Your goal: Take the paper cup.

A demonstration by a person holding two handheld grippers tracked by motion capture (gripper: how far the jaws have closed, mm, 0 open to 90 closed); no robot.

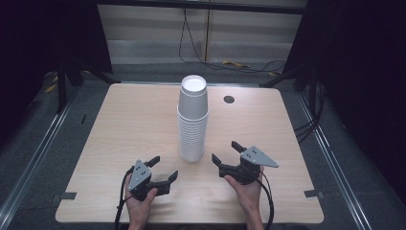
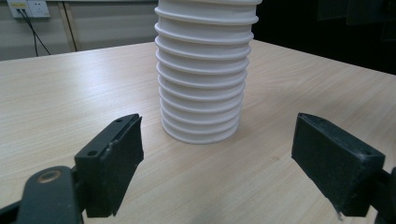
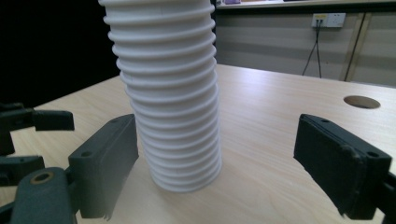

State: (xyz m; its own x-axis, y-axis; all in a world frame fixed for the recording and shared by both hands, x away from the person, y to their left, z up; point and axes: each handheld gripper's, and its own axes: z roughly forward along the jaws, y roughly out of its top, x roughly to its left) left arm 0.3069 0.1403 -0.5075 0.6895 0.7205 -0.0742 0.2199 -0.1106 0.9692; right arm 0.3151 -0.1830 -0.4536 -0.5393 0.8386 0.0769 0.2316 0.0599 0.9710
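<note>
We see a pale wooden table [image 1: 119,124] with a tall stack of white ribbed paper cups [image 1: 193,120] upright at its middle and a small round cable hole [image 1: 229,99] behind. Left gripper [image 1: 165,168] and right gripper [image 1: 225,152] flank the stack, jaws wide apart, holding nothing.

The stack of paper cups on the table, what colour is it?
White. The stack of paper cups shows best in the high view.
</note>
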